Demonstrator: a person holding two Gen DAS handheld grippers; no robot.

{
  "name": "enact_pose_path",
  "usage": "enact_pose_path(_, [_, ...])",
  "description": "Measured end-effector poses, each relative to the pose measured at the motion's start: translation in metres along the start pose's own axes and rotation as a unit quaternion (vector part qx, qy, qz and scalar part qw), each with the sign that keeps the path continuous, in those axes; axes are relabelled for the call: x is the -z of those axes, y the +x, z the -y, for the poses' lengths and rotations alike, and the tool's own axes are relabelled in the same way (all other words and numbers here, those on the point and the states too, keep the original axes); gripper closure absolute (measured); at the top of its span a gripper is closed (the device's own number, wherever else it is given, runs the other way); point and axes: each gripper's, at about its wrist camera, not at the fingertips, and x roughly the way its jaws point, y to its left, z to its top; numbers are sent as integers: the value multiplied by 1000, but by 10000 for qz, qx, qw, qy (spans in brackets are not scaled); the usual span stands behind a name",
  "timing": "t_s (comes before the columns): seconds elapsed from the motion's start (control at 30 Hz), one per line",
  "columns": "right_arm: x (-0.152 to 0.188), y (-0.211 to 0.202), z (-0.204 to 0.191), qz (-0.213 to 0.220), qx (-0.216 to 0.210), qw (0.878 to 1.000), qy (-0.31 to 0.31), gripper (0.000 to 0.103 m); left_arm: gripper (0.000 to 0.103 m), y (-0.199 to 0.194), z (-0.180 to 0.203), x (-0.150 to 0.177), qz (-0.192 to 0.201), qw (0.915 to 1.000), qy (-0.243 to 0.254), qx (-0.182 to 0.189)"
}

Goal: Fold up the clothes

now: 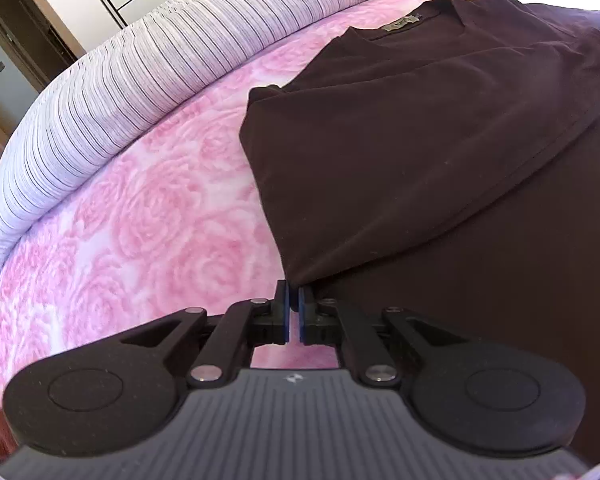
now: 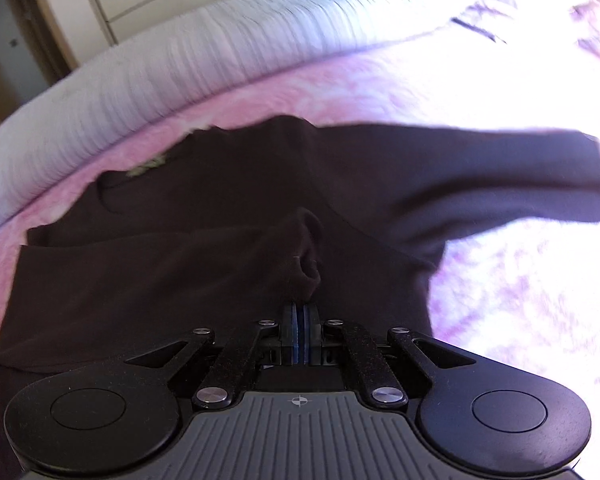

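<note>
A dark brown shirt (image 1: pixel 420 140) is spread on the pink bed (image 1: pixel 140 220). Its near left edge is pinched by the left hand-held gripper (image 1: pixel 293 300). Its folded sleeve cuff (image 2: pixel 308 256) is clamped by the right hand-held gripper (image 2: pixel 300 316).

Dark shirt (image 1: pixel 440 152) matt soft cloth; pink blanket (image 1: pixel 140 220) plush, rose-embossed; tongs (image 1: pixel 293 312) matt black plastic w/ metal rivets

Garments: one dark brown shirt (image 1: pixel 440 152) at centre, with one neck label (image 1: pixel 403 24) at 12 o'clock. Bedding: one pink rose-patterned blanket (image 1: pixel 140 220) at 9 o'clock; one striped quilt (image 1: pixel 120 76) at 10 o'clock. Grippers: two, the left gripper (image 1: pixel 294 300) and the right gripper (image 2: pixel 300 316).
</note>
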Motion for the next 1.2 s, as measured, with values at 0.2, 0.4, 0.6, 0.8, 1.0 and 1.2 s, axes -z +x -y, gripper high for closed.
enact_pose_path(0.2, [-10, -7, 4, 78, 15, 10000, -16, 102, 98, -7, -7, 0, -175, 9992, 44, 358])
enact_pose_path(0.4, [-15, 6, 23, -112, -322, 9986, 415, 102, 88, -32, -10, 5, -315, 9980, -37, 543])
enact_pose_path(0.6, [-23, 27, 25, -120, -622, 9970, 444, 56, 87, -41, 4, -8, -258, 9980, -23, 568])
enact_pose_path(0.8, [-31, 45, 14, -293, -157, 9989, -330, 56, 86, -43, 34, -32, -174, 9971, 188, 720])
enact_pose_path(1.0, [-32, 5, 53, -165, -276, 9992, 236, 56, 75, -52, 55, -55, -117, 9961, 232, 840])
enact_pose_path(1.2, [-25, -49, 120, 49, 188, 9948, 1004, 55, 69, -60, 78, -76, 122, 9920, 639, 1081])
